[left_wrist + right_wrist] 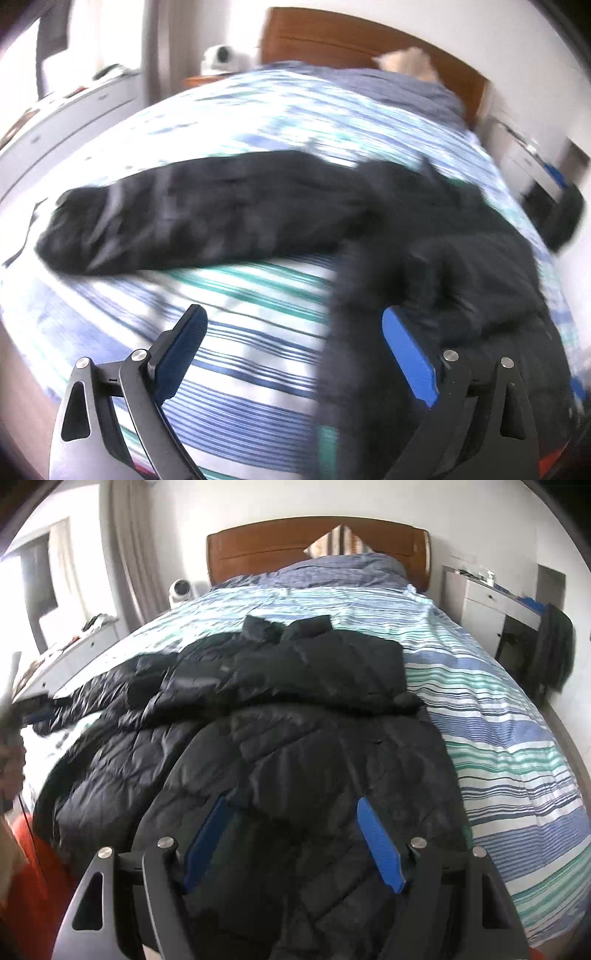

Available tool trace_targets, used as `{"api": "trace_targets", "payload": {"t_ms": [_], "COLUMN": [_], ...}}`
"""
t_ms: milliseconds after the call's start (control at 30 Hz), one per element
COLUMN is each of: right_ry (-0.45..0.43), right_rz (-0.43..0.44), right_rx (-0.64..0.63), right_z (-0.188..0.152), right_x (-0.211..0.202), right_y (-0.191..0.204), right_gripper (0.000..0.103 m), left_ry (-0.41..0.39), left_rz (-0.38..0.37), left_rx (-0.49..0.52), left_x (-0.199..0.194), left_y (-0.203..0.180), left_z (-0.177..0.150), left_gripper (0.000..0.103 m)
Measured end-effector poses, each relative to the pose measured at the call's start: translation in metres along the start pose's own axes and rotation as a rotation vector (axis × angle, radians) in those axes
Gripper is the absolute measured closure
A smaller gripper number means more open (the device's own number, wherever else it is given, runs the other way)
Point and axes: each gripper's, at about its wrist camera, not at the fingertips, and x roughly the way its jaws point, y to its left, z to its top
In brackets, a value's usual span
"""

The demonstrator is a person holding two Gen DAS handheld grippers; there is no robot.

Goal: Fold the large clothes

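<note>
A black quilted puffer jacket (295,709) lies spread on the striped bed cover (498,716), its collar (288,627) toward the headboard. My right gripper (292,805) hovers open just over the jacket's near part, with its blue pads apart and padded fabric bulging up between them. The left wrist view is blurred. There one jacket sleeve (192,214) stretches out to the left across the bed cover (236,302), and the jacket body (461,266) fills the right side. My left gripper (293,314) stands wide open above the bedding at the jacket's left edge, holding nothing.
A wooden headboard (317,542), a striped pillow (338,541) and a grey-blue quilt (332,572) are at the far end. White drawers (74,657) stand on the left and a white cabinet (484,609) with a dark bag (554,650) on the right. Orange clothing (37,867) shows bottom left.
</note>
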Motion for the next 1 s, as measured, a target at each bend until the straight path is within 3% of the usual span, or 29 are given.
{"api": "trace_targets", "payload": {"t_ms": [267,400,567,633,667,700,767,800,867,1000], "right_ry": [-0.005,0.015,0.039,0.046,0.048,0.05,0.052,0.053,0.055,0.052], "right_rz": [0.029,0.041,0.056,0.064,0.067,0.069,0.078,0.082,0.089,0.098], "right_rx": [-0.048,-0.06,-0.078,-0.087,-0.09,-0.094,-0.099,-0.1,-0.098,-0.094], "right_z": [-0.001,-0.004,-0.007,-0.008,-0.009,-0.01,-0.011,-0.012,-0.013,-0.013], "right_x": [-0.003,0.001,0.006,0.007,0.007,0.007,0.007,0.007,0.007,0.004], "right_y": [0.019,0.026,0.036,0.039,0.04,0.041,0.044,0.045,0.046,0.046], "right_gripper": [0.028,0.028,0.028,0.028,0.028,0.028,0.028,0.028,0.028,0.028], "left_ry": [0.014,0.049,0.017,-0.014,-0.026,-0.033,-0.039,-0.047,-0.061,-0.143], "left_rz": [0.18,0.215,0.227,0.236,0.248,0.26,0.25,0.237,0.25,0.283], "left_rx": [-0.403,-0.541,-0.624,-0.649,-0.652,-0.649,-0.64,-0.634,-0.59,-0.429], "left_x": [0.042,0.069,0.076,0.077,0.076,0.077,0.075,0.072,0.065,0.034], "left_y": [0.14,0.193,0.217,0.22,0.221,0.221,0.224,0.222,0.214,0.176], "left_z": [0.028,0.037,0.041,0.042,0.043,0.042,0.041,0.04,0.044,0.061], "left_gripper": [0.007,0.007,0.007,0.012,0.026,0.048,0.082,0.09,0.095,0.097]}}
